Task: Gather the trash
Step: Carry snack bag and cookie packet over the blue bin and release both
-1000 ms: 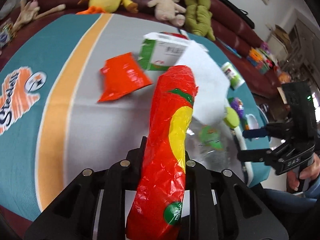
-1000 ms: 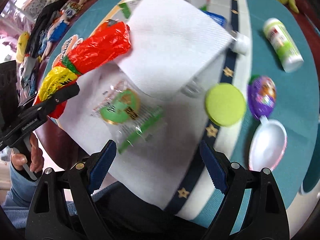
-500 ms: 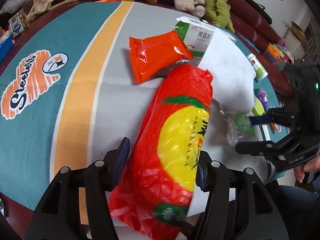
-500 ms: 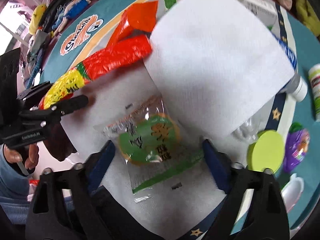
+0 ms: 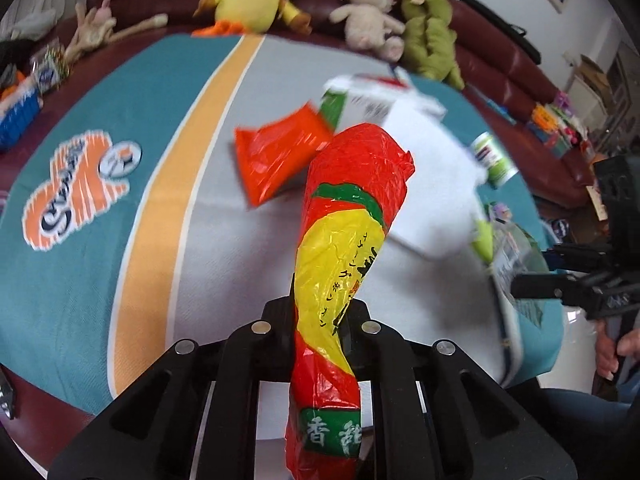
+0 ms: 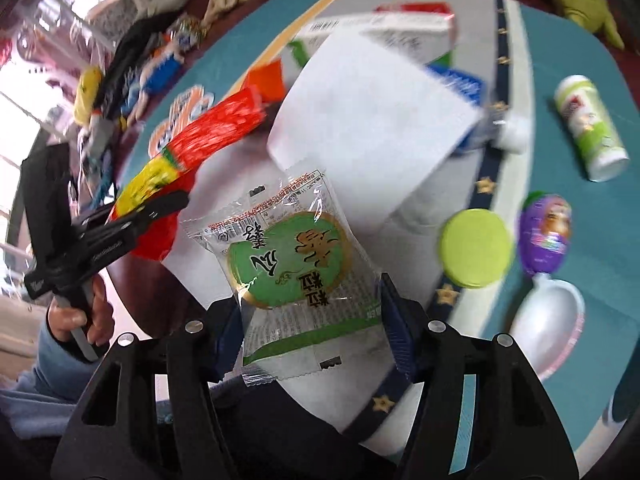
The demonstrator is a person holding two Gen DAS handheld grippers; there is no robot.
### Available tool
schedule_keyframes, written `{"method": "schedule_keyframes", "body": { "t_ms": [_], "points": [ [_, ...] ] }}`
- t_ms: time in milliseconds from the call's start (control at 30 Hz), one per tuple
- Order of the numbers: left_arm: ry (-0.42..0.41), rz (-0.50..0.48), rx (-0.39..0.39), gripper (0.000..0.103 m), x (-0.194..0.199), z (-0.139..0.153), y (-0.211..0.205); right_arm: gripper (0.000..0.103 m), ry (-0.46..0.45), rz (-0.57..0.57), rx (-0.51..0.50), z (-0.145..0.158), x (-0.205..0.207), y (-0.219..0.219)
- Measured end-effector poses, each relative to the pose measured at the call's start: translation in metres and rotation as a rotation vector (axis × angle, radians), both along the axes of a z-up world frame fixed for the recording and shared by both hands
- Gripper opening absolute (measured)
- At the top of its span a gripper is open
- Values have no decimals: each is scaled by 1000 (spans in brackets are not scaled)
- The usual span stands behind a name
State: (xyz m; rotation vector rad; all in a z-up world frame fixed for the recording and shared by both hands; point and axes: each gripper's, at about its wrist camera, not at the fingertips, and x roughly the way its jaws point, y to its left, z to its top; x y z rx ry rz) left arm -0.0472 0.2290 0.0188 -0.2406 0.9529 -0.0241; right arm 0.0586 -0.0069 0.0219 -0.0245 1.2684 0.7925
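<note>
We are in the pick-up step of collecting trash, with a piece in each hand-held gripper. Our left hand-held gripper (image 5: 316, 316) is closing tight on the red and yellow snack bag (image 5: 348, 216), which stands up out of the jaws, clear of the bench (image 5: 168, 184). Our right hand-held gripper (image 6: 312, 320) is closing too, its blue pads (image 6: 394, 336) pressing the edges of the clear wrapper with the green label (image 6: 292, 260), which it holds above the white paper towel (image 6: 372, 108). An orange packet (image 5: 276, 156), a box (image 5: 360, 100) and a small bottle (image 6: 592, 132) lie on the bench. No bin shows in either view, so next we likely need to carry both pieces off to wherever trash goes, keeping the grips firm.
</note>
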Motion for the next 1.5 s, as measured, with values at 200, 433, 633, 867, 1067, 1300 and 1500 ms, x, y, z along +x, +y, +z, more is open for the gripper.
{"method": "schedule_keyframes", "body": {
  "t_ms": [200,433,633,867,1067,1300,1500],
  "points": [
    [-63,-111,29,13,19,37,-56,58,-38,-195,49,22,20,-81],
    [-66,-335,20,13,76,43,-179,59,-74,-496,52,36,27,-233],
    [-31,-544,20,13,116,32,-305,59,-93,-746,33,32,12,-359],
    [60,-712,65,13,150,3,-429,59,-29,-909,36,-6,6,-452],
    [144,-780,133,14,168,-30,-495,60,46,-971,57,-43,13,-495],
    [220,-782,168,32,193,-62,-535,62,105,-987,65,-65,30,-505],
    [192,-758,190,75,196,-64,-543,72,130,-972,64,-74,39,-504]
  ]
}}
